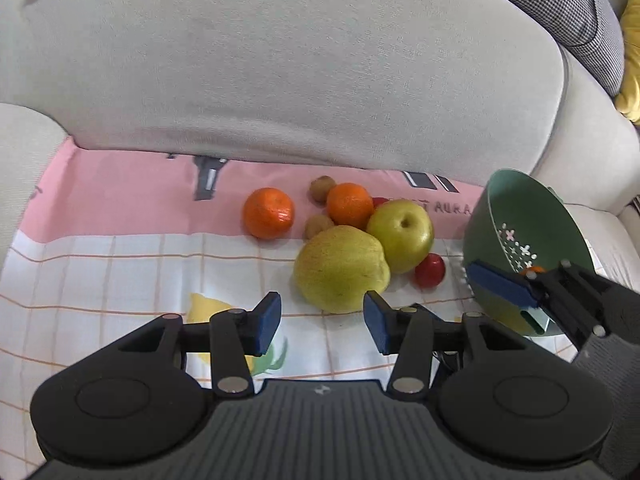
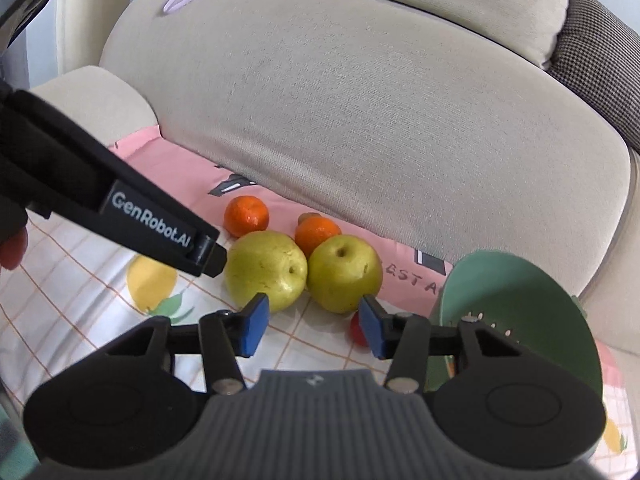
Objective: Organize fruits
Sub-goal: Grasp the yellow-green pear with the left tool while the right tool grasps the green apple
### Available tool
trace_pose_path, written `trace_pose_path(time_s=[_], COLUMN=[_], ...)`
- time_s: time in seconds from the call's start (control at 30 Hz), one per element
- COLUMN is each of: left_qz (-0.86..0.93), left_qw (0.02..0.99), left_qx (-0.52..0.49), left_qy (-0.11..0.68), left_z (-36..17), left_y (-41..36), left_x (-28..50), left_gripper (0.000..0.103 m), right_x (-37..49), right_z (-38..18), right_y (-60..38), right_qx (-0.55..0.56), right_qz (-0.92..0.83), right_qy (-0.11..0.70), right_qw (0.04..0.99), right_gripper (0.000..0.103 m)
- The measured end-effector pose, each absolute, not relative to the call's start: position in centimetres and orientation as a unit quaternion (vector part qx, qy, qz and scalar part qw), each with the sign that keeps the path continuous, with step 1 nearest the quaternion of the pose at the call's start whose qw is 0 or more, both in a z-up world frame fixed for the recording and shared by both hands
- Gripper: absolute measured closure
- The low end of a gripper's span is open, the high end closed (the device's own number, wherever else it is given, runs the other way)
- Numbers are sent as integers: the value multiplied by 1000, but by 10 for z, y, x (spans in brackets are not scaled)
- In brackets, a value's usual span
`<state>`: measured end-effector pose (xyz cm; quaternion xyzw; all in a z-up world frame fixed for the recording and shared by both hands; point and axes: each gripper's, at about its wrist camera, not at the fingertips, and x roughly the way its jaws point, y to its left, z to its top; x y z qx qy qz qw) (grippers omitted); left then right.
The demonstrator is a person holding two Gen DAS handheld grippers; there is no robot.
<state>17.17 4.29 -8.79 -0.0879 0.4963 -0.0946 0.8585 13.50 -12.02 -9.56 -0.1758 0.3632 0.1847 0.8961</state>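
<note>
Fruit lies in a cluster on a patterned cloth [image 1: 100,280] on a sofa seat. Two yellow-green pears sit in front: a near one [image 1: 340,270] [image 2: 266,268] and a far one [image 1: 402,236] [image 2: 344,274]. Behind are two oranges [image 1: 268,213] [image 1: 350,205], two kiwis [image 1: 322,188] [image 1: 318,226] and a small red fruit [image 1: 430,270]. A green colander [image 1: 520,216] [image 2: 520,308] stands tilted at the right. My left gripper [image 1: 322,322] is open and empty, just short of the near pear. My right gripper [image 2: 312,330] is open and empty, next to the colander.
The beige sofa backrest [image 1: 280,72] rises right behind the fruit. An armrest [image 1: 24,152] bounds the left. A checked cushion [image 1: 568,12] and a yellow cushion [image 1: 632,60] lie at the far right. The left gripper's arm [image 2: 120,212] crosses the right wrist view.
</note>
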Motion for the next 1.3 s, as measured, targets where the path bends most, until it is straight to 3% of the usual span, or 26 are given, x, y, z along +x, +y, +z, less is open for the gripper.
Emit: trace_pose_path(time_s=[0.23, 0.6, 0.67, 1.3], left_qz=[-107, -110, -112, -117], left_qw=[851, 843, 841, 816], left_qx=[-77, -80, -85, -174], left_qy=[508, 521, 523, 538], left_z=[-100, -115, -116, -140], left_y=[31, 25, 25, 36], left_x=[183, 203, 207, 220], left_gripper=[30, 24, 24, 16], right_x=[152, 176, 180, 193], right_z=[-111, -138, -142, -156], right_y=[-121, -114, -113, -96], right_qx=[-268, -367, -374, -388], right_qz=[203, 256, 254, 247], right_qy=[351, 335, 333, 339], right_qw=[874, 829, 828, 821], right_gripper=[51, 45, 40, 42])
